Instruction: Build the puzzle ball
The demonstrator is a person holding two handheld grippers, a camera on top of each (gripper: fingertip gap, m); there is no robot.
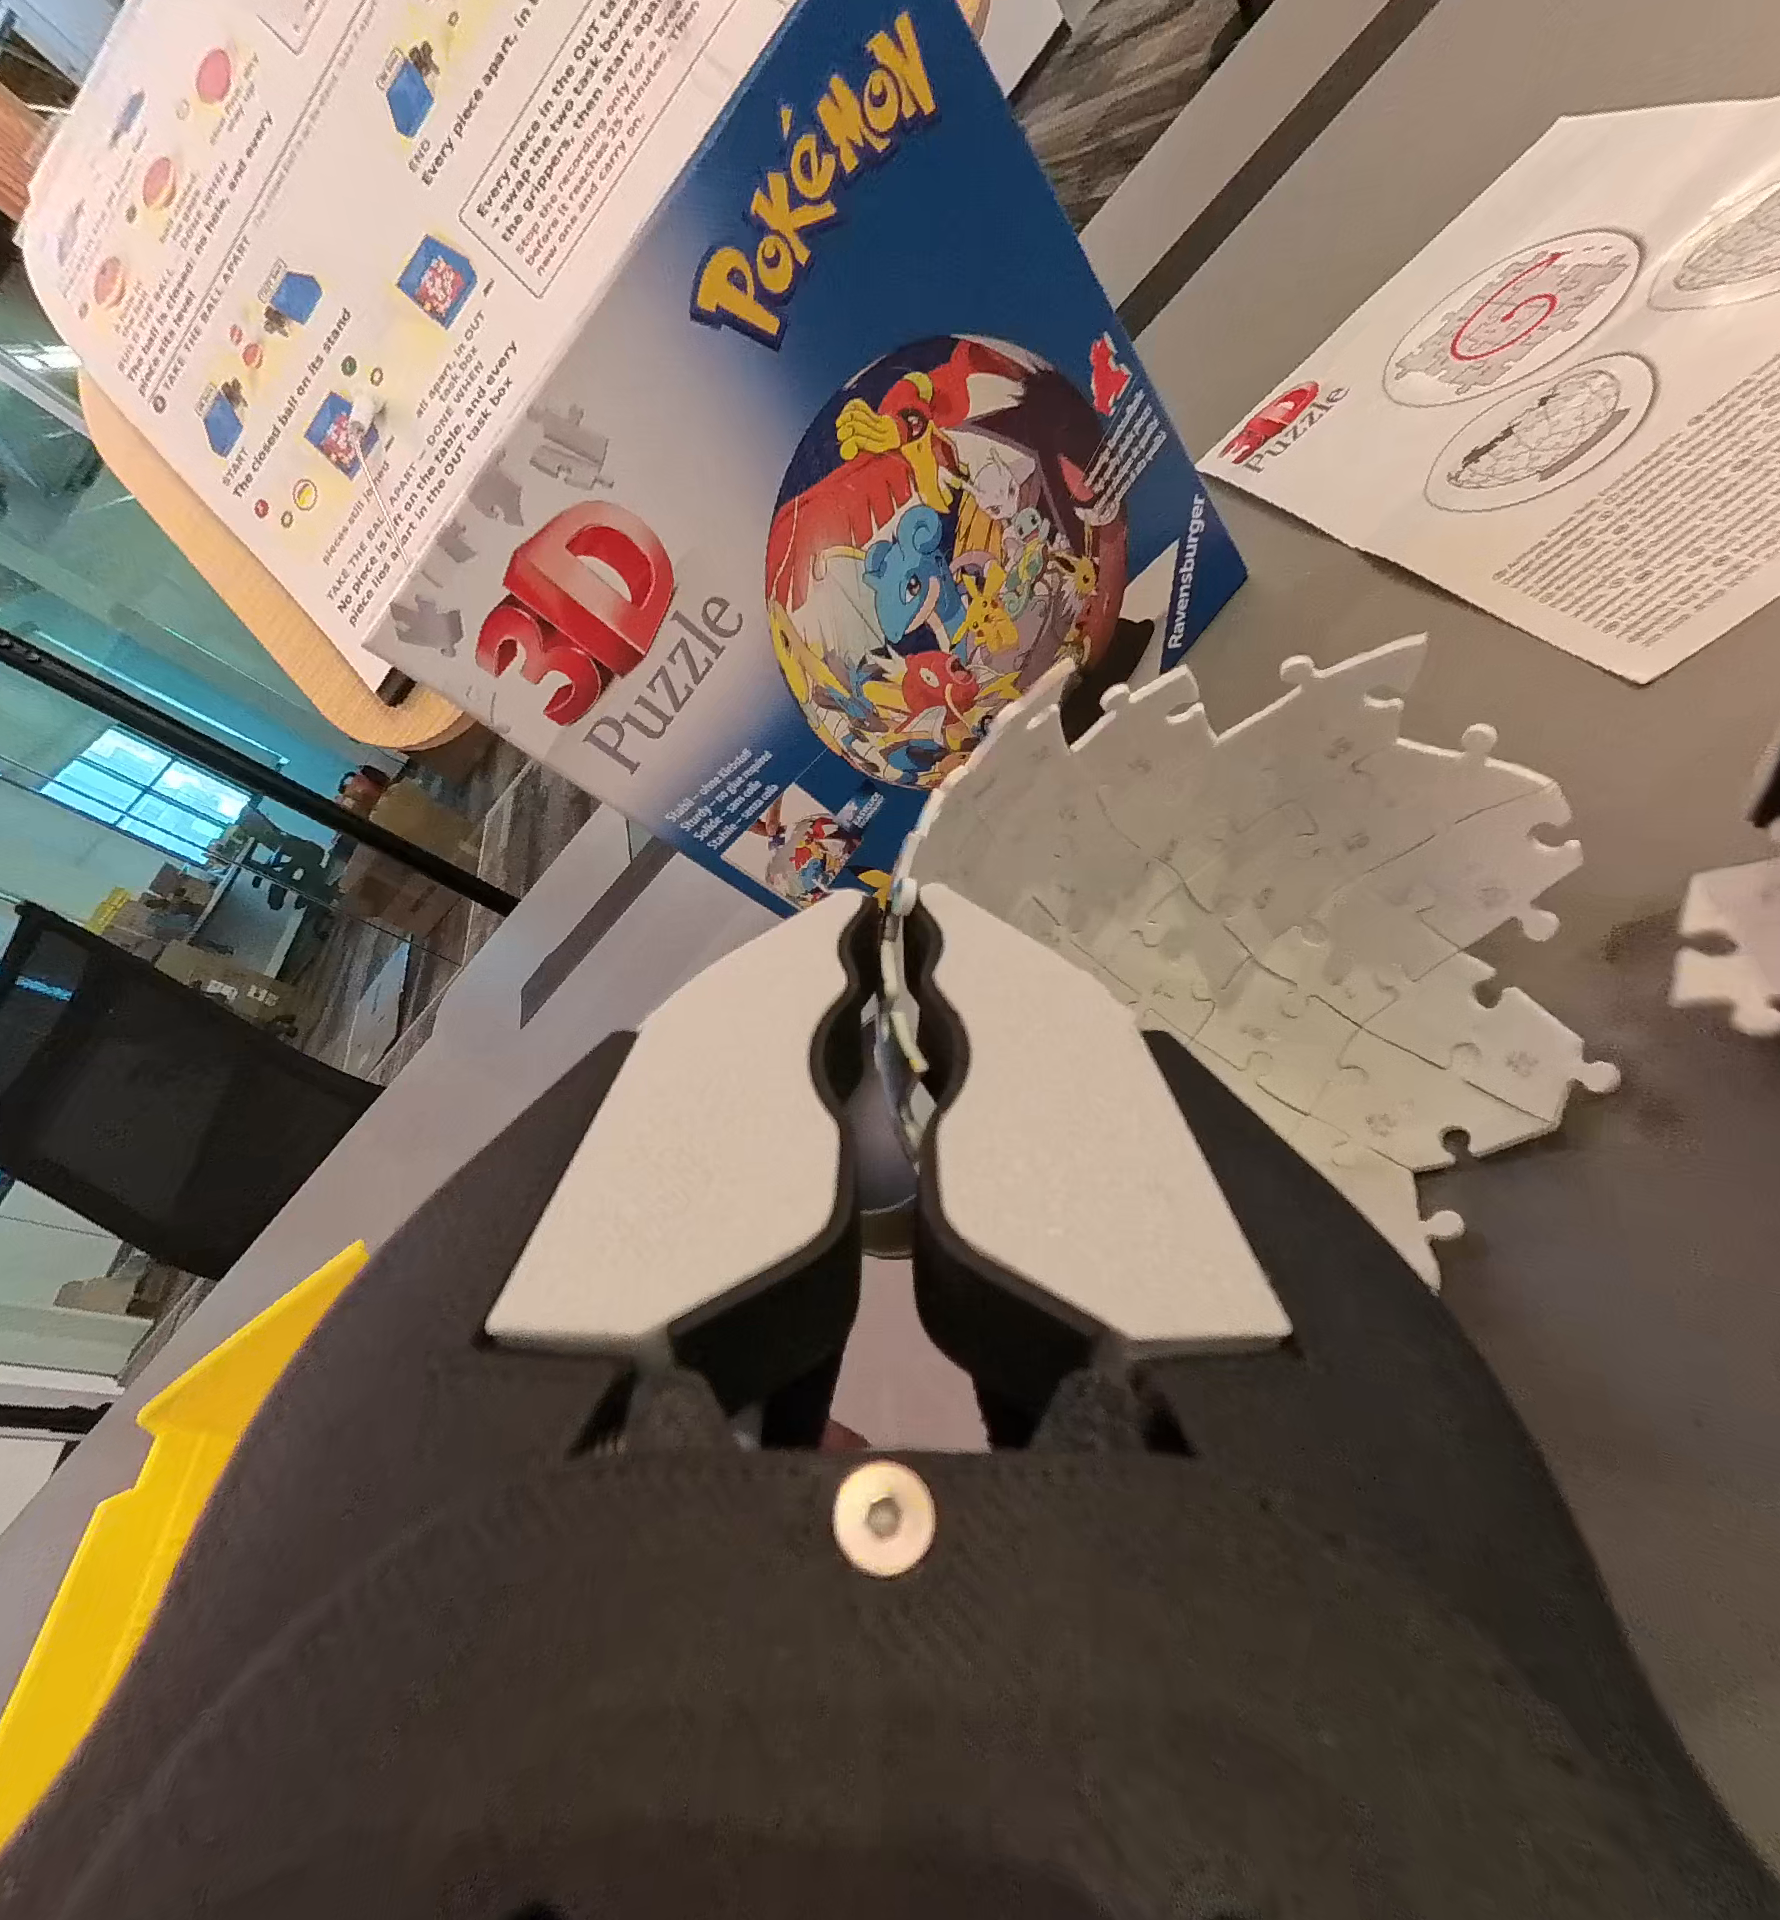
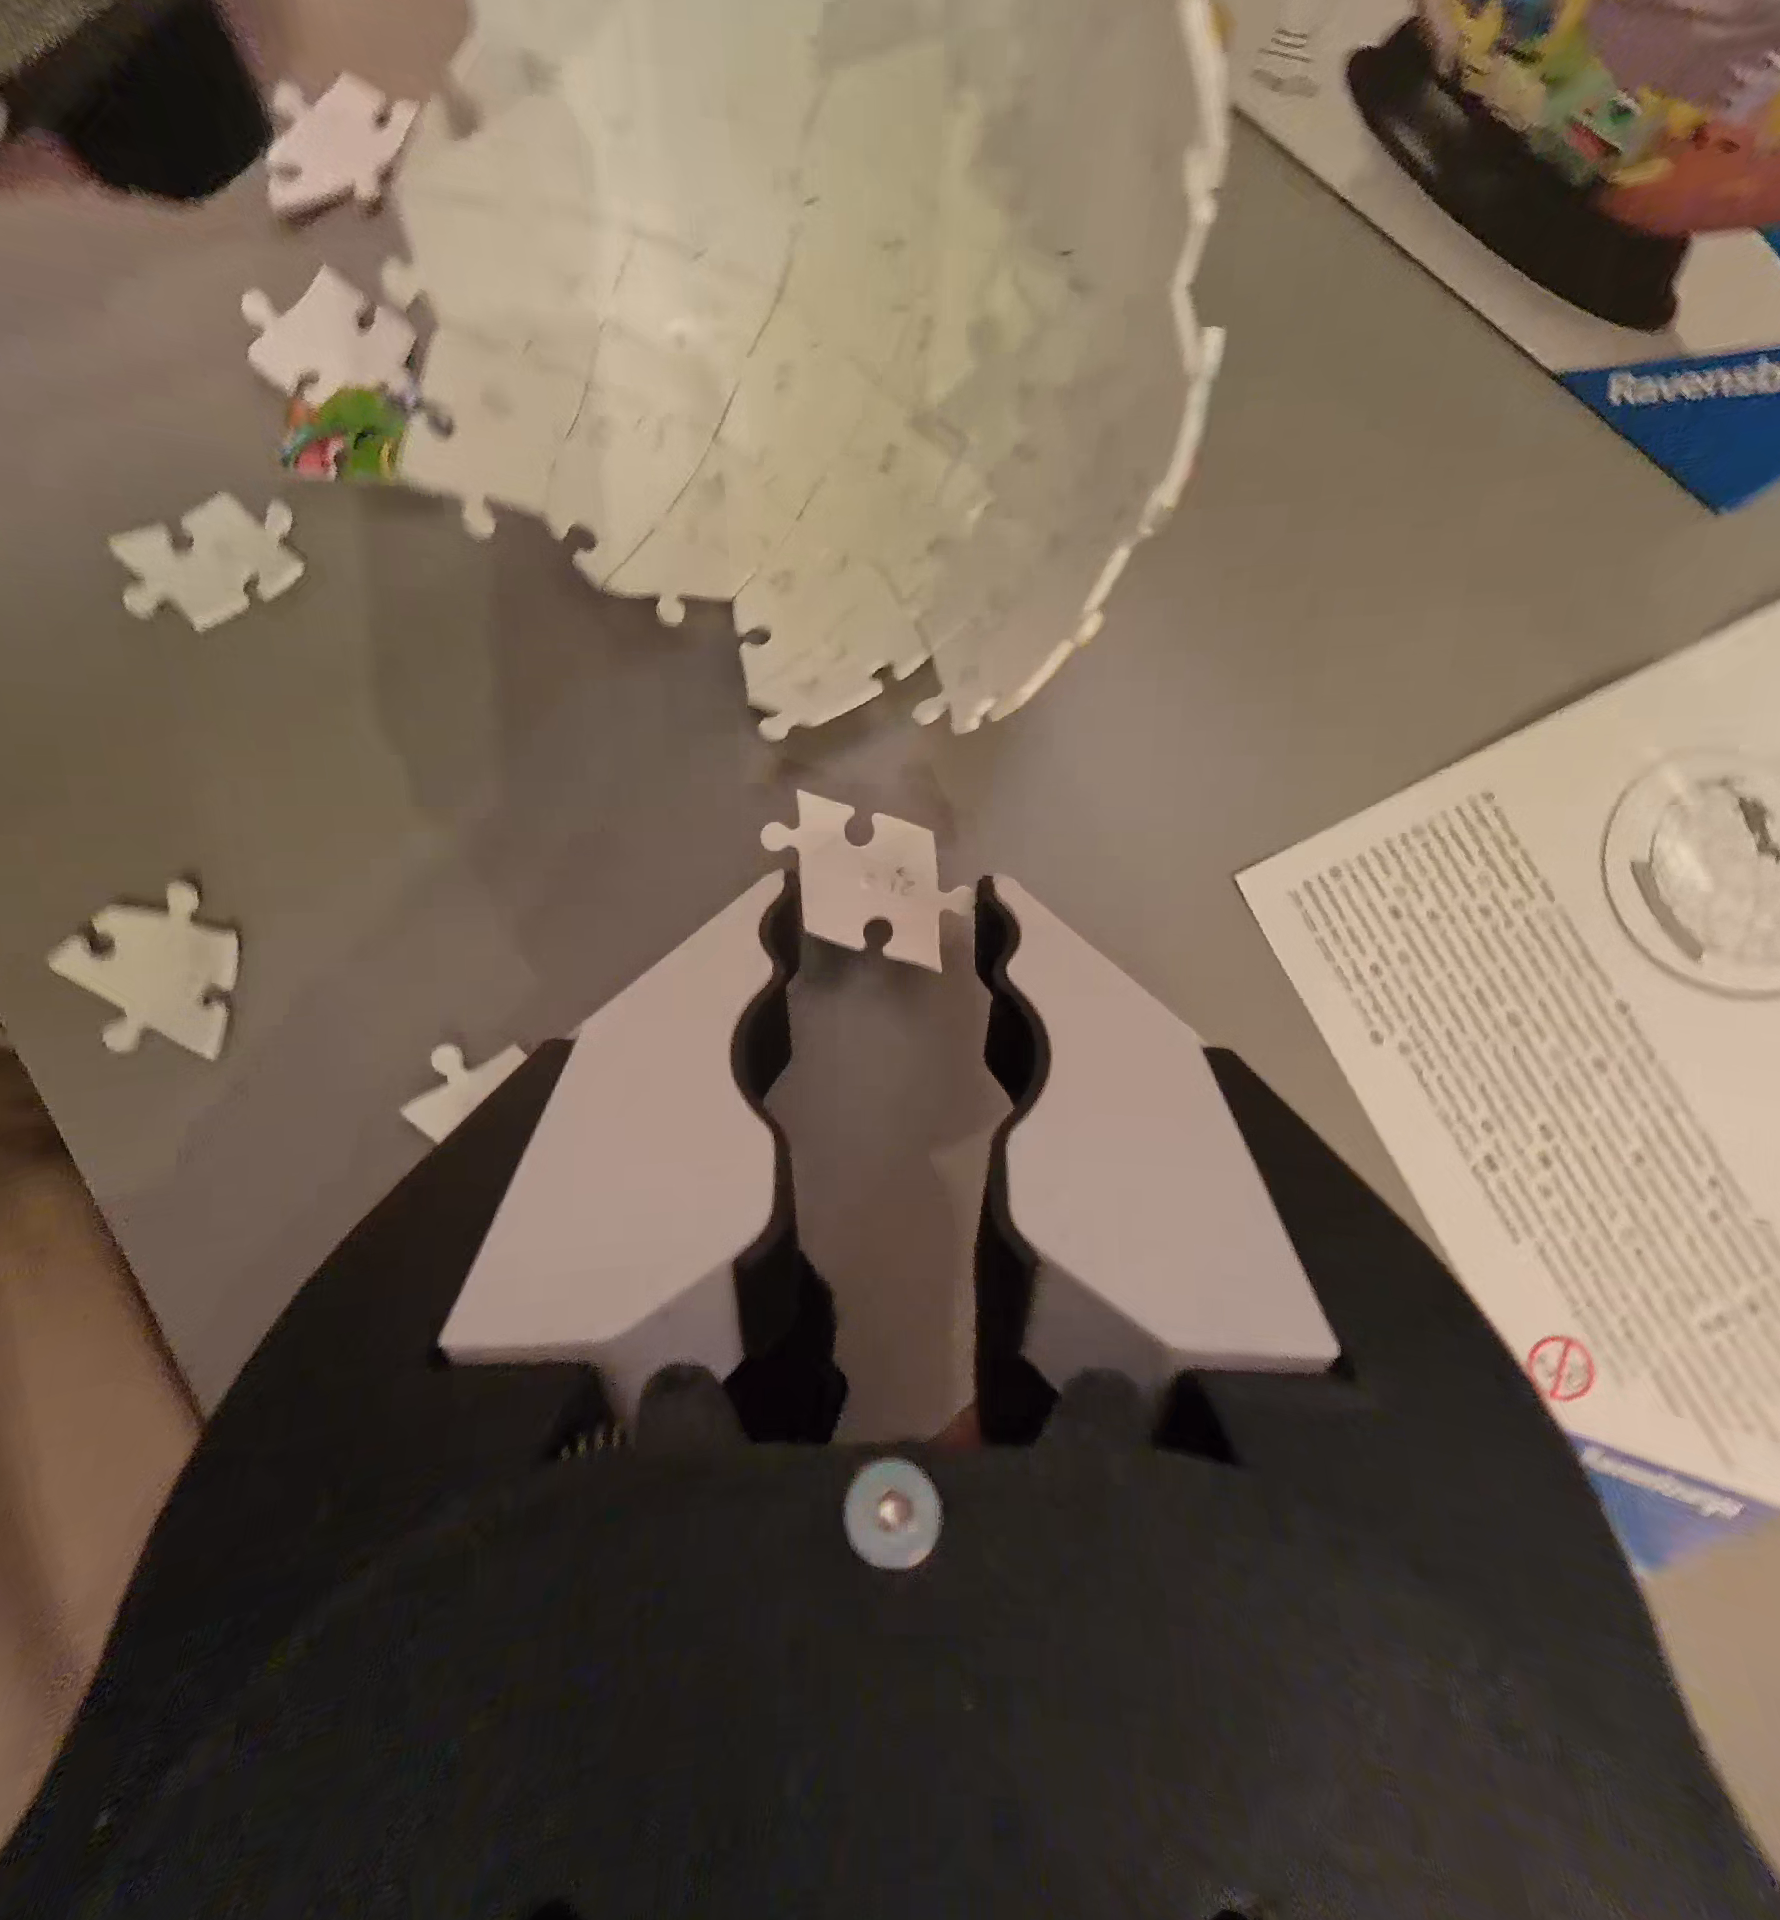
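A partly built puzzle-ball shell (image 2: 813,343), its white inner side showing, stands curved on the grey table. A loose white piece (image 2: 870,896) lies just near of it; more white pieces (image 2: 202,561) are scattered left.

Office-like interior: glass partitions (image 1: 86,582), grey table (image 1: 1644,1143), stacked boxes beyond.

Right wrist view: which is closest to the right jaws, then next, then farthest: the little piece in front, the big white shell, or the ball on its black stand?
From the right gripper:
1. Little piece, right at the tips, between them.
2. White shell, ahead, beyond the piece.
3. Ball on stand, far upper right corner.
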